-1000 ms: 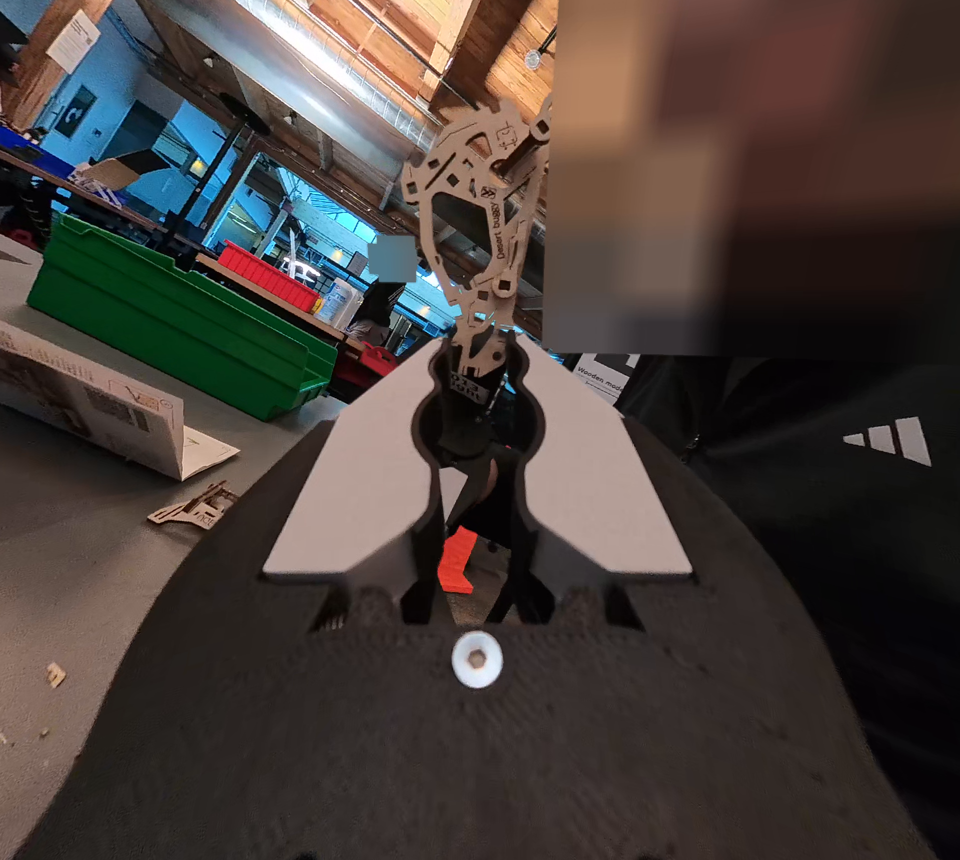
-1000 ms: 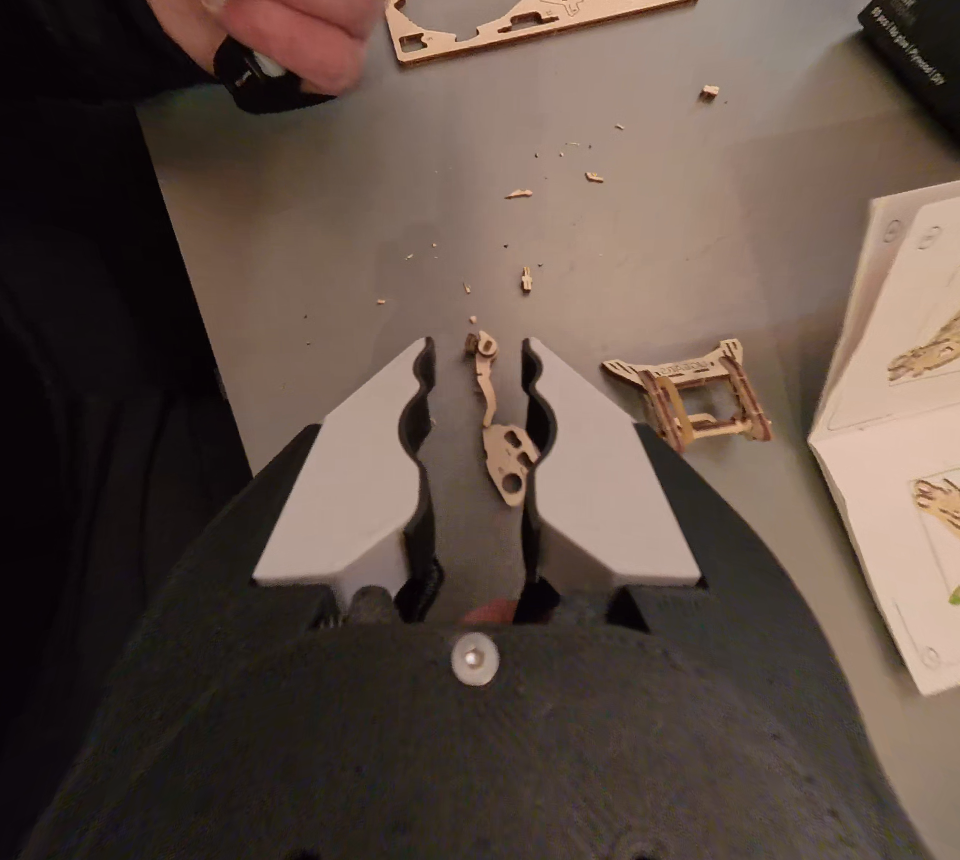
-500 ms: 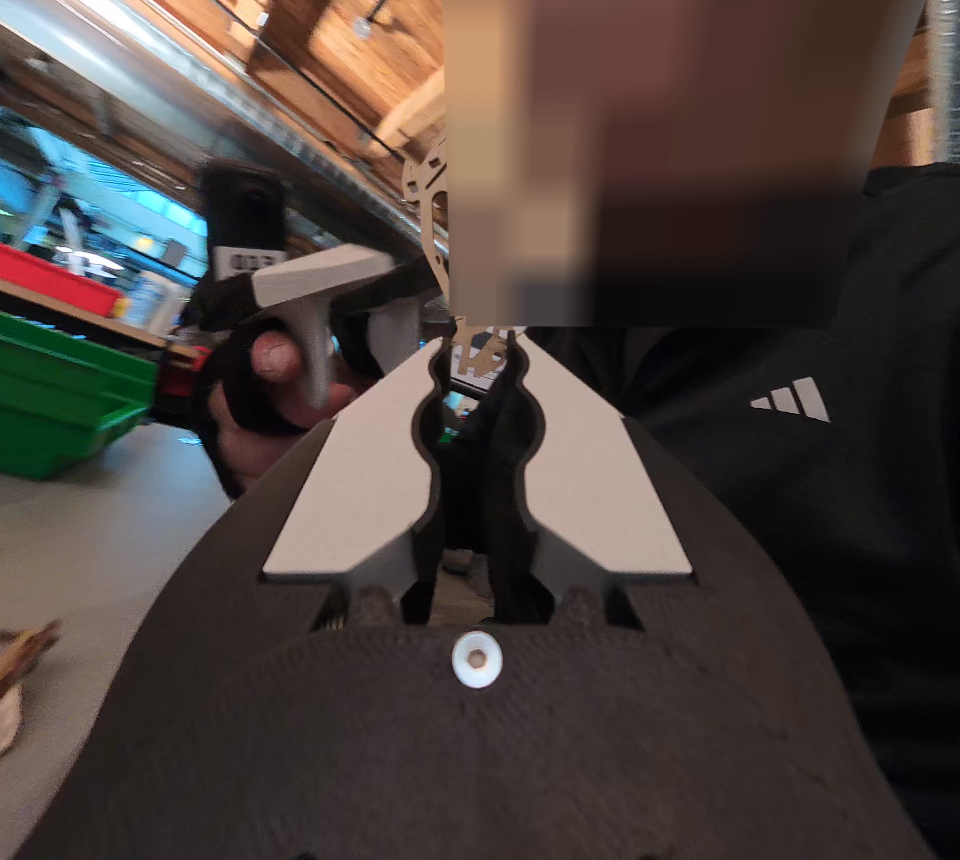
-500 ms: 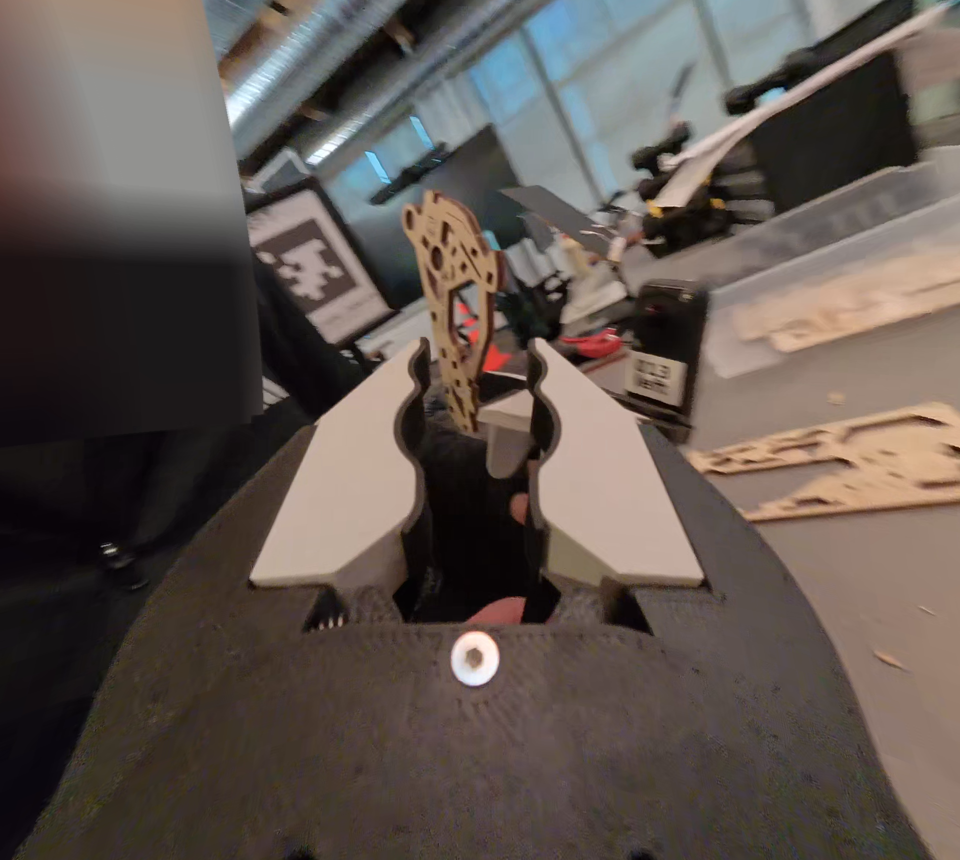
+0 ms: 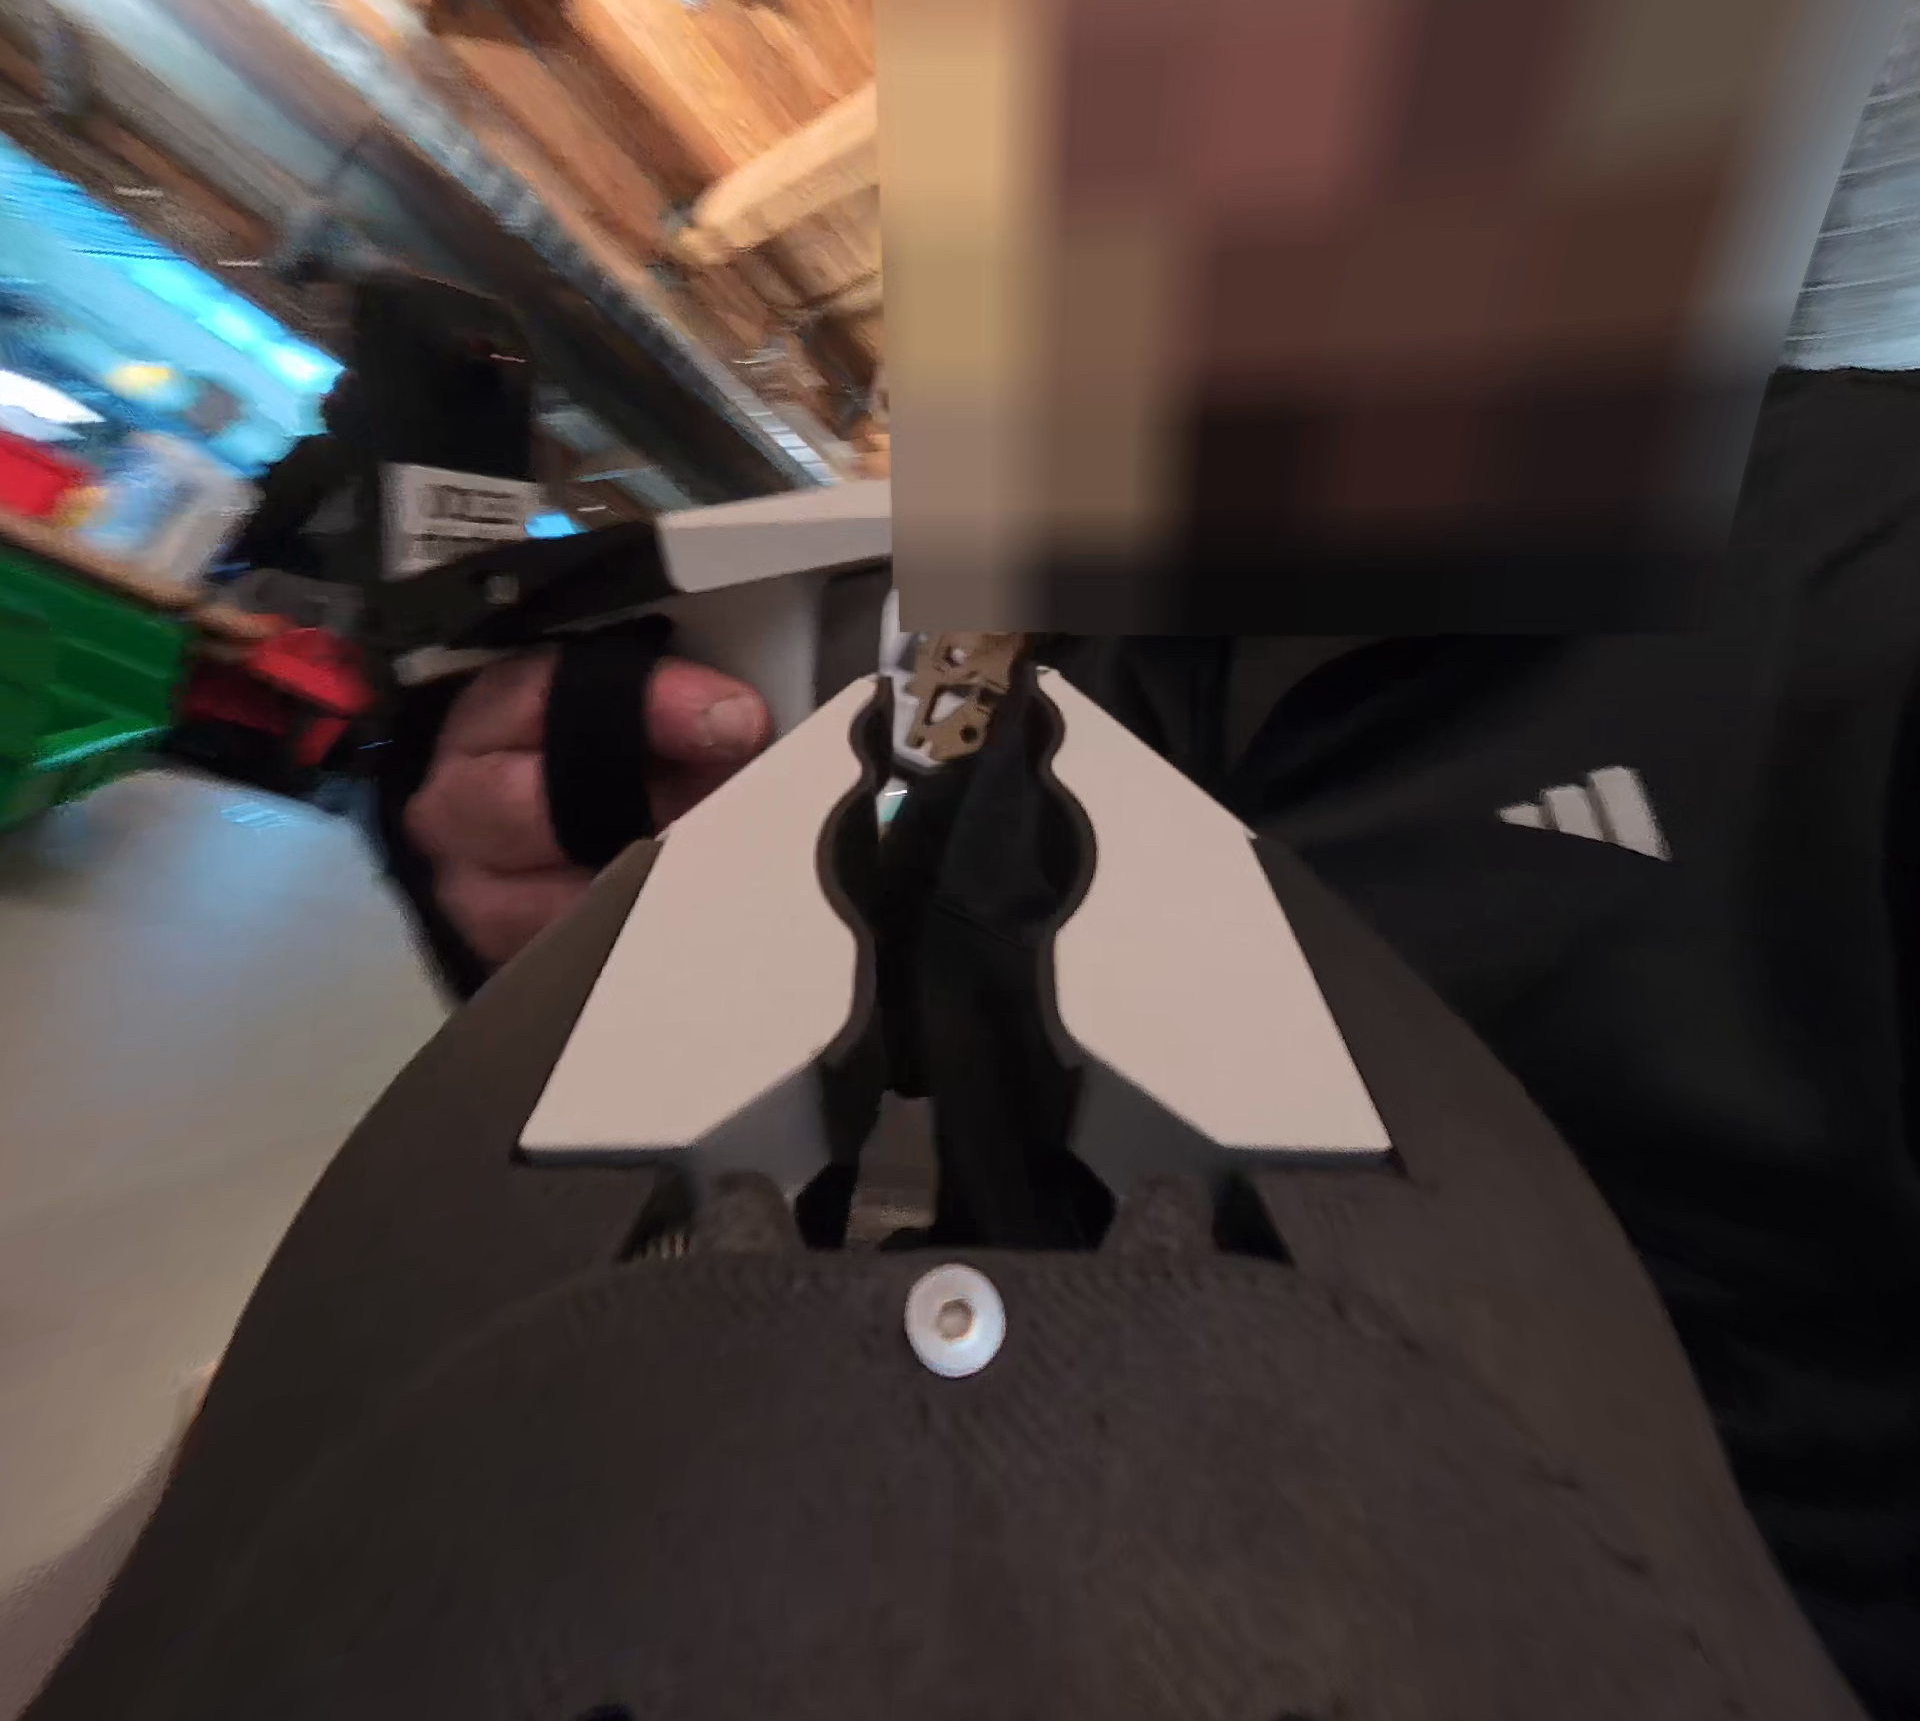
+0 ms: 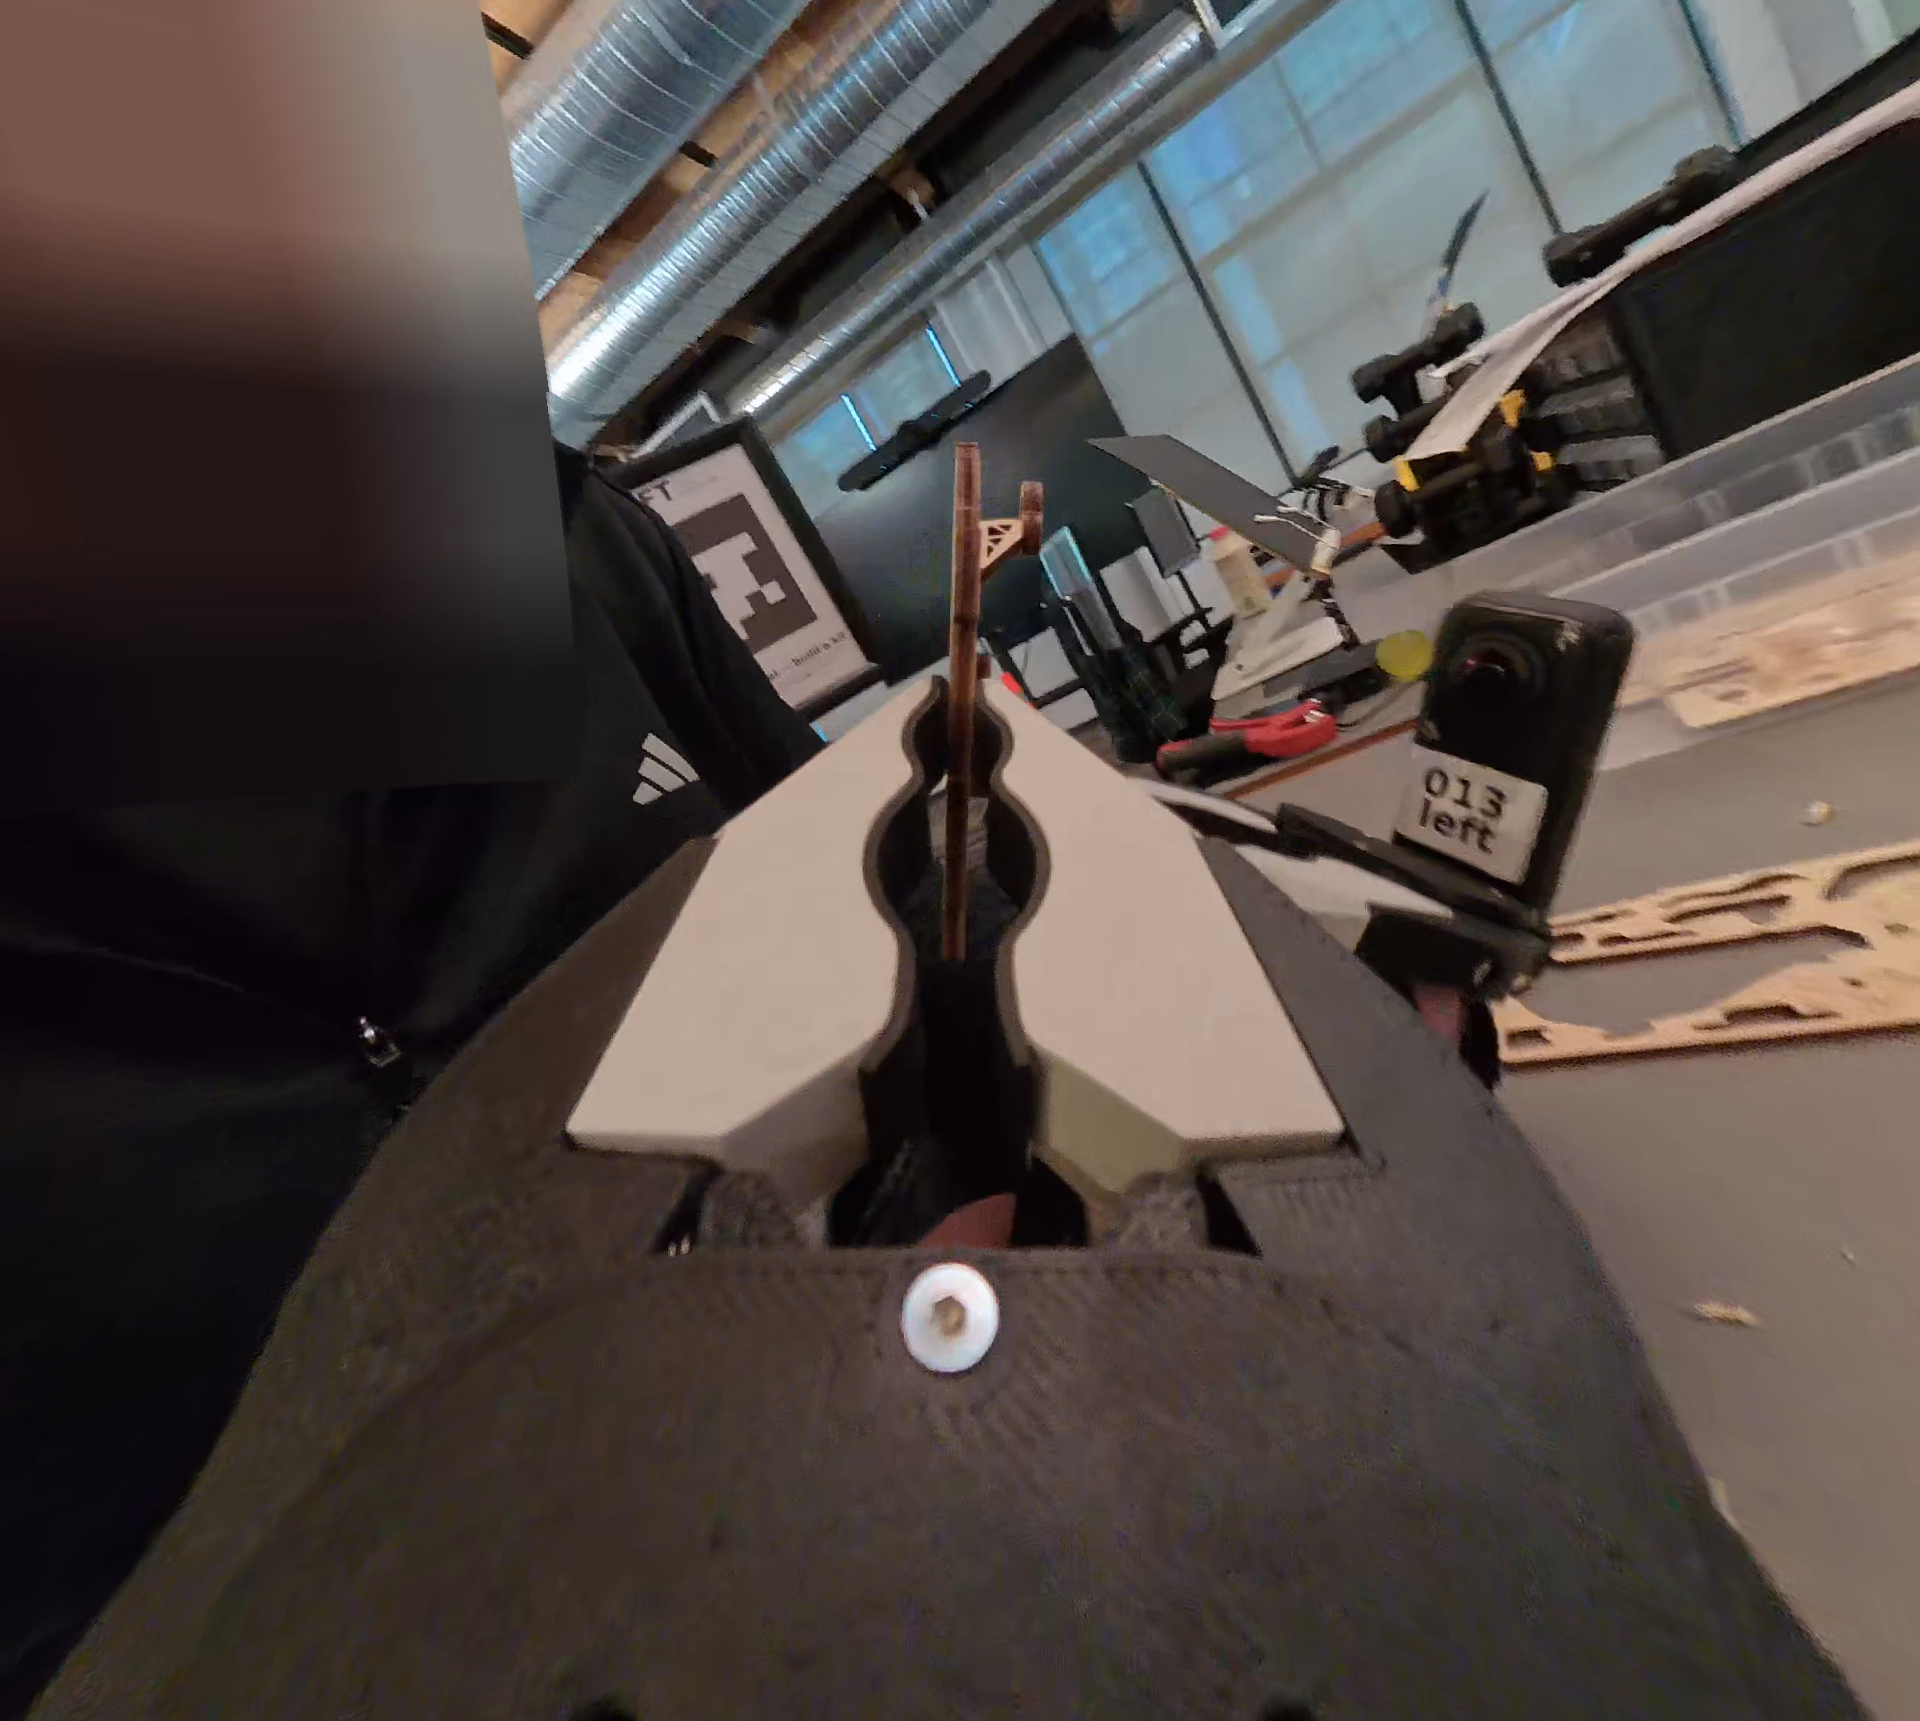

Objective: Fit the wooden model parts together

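Observation:
A flat wooden frame part (image 5: 956,705) stands upright, and its lower end sits between the fingertips of my left gripper (image 5: 954,695), which is shut on it. A mosaic patch hides the upper part. My right gripper's finger (image 5: 769,549) comes in from the left, with a person's hand (image 5: 520,788) behind it. In the right wrist view the same part (image 6: 966,591) stands edge-on. My right gripper (image 6: 961,715) is shut on its flat faces. A small wooden bracket (image 6: 1013,533) sticks out near its top. My left gripper (image 6: 1299,840) shows at the right, its fingertips hidden.
A cut-out wooden sheet (image 6: 1714,944) lies on the grey table (image 6: 1714,1204) at the right, with small wood chips around it. A green bin (image 5: 62,695) stands at the far left. A person in a black jacket (image 5: 1558,944) is close behind both grippers. Only a small space, under 4 cm, lies between the two pairs of fingers.
My right gripper rose from the table, where a small part lay between its open fingers, swung up empty to the frame part and shut on it. The left gripper turned a little with the part.

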Demonstrator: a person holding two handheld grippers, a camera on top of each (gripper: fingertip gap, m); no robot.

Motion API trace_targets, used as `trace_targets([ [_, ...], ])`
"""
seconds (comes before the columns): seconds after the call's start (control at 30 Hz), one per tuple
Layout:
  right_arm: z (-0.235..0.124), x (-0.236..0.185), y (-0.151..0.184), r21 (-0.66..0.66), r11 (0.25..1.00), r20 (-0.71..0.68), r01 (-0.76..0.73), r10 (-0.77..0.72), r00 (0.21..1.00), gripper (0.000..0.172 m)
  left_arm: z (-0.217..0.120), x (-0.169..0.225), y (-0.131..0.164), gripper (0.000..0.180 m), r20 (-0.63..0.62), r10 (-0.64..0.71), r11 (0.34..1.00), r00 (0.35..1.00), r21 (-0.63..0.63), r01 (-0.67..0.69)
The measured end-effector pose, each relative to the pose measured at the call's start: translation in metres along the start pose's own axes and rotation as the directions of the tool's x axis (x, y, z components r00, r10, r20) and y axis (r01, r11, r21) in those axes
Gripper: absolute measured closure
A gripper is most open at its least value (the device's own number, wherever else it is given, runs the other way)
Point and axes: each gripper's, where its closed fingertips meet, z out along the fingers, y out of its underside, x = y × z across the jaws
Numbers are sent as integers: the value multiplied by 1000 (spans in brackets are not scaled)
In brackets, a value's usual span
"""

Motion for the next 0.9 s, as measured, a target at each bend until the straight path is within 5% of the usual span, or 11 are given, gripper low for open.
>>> trace_targets([
  [0.2,-33,20,13,-216,972,-234,91,-142,962,172,-36,-21,-25,150,359,156,984,920,-139,-113],
  [0.37,-58,43,39,-596,789,-344,150,-419,840,172,-34,-23,-39,148,496,381,882,780,-448,-146],
  [0.5,-59,51,50,-760,628,-301,168,-570,765,172,-23,-41,-11,150,457,565,684,687,-725,-81],
  [0.63,-60,58,60,-846,507,-245,166,-646,723,172,-33,-53,13,165,399,675,526,620,-850,-26],
  [0.9,-55,61,63,-852,491,-215,180,-643,735,169,-37,-47,18,178,414,674,552,613,-833,-45],
])
